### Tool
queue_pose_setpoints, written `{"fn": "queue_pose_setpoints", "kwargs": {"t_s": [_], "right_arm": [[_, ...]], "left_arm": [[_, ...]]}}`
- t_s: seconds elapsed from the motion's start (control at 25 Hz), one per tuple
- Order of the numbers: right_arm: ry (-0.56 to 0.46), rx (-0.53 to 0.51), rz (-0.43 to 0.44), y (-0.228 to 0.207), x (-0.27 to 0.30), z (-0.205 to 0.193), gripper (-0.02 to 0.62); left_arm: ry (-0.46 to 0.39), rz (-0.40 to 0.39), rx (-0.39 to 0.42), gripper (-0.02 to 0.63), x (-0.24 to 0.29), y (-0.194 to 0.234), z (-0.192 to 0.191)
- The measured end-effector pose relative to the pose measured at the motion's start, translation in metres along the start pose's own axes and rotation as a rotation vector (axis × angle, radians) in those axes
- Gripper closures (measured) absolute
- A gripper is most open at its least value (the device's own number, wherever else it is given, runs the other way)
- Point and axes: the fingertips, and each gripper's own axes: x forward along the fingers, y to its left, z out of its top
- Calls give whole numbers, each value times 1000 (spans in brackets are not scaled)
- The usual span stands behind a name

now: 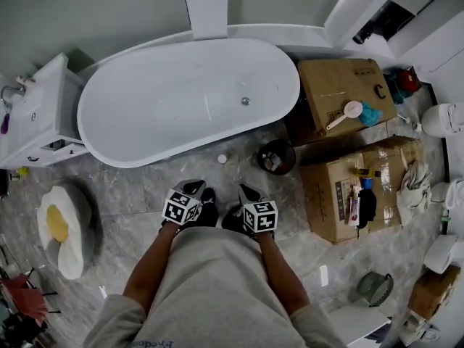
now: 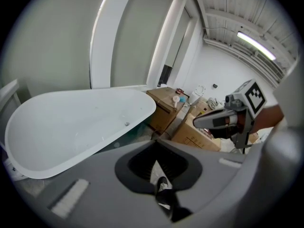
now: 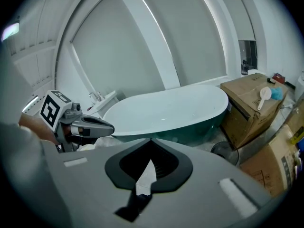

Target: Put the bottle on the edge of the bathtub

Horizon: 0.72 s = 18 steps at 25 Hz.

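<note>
The white oval bathtub point(image 1: 94, 140) lies across the top of the head view and shows in the left gripper view point(image 2: 33, 172) and the right gripper view point(image 3: 142, 133). A small round white thing, maybe the bottle point(image 1: 222, 159) seen from above, stands on the floor just in front of the tub. My left gripper point(image 1: 194, 188) and right gripper point(image 1: 249, 193) hang side by side over the floor, short of that thing. Both are shut, with nothing between the jaws point(image 2: 154, 143) point(image 3: 151, 140). Each gripper view also catches the other gripper point(image 2: 213, 120) point(image 3: 90, 126).
A black round bin point(image 1: 276, 156) stands on the floor right of the small white thing. Cardboard boxes point(image 1: 344, 93) point(image 1: 341, 194) with loose items fill the right side. A white vanity point(image 1: 40, 114) stands at the left, an egg-shaped cushion point(image 1: 64, 229) below it.
</note>
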Motion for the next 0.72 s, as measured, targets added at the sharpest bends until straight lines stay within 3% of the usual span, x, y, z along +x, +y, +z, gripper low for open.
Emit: {"fn": "queue_pose_setpoints", "kwargs": {"t_s": [0.36,0.72], "right_arm": [[5,6,-3,-5,-7,-5,594],[-9,-9,20,0,-7,1,594]], "left_arm": [[29,-4,4,548,6,-10,-9],[4,-20,27,548,11,-17,0]]}}
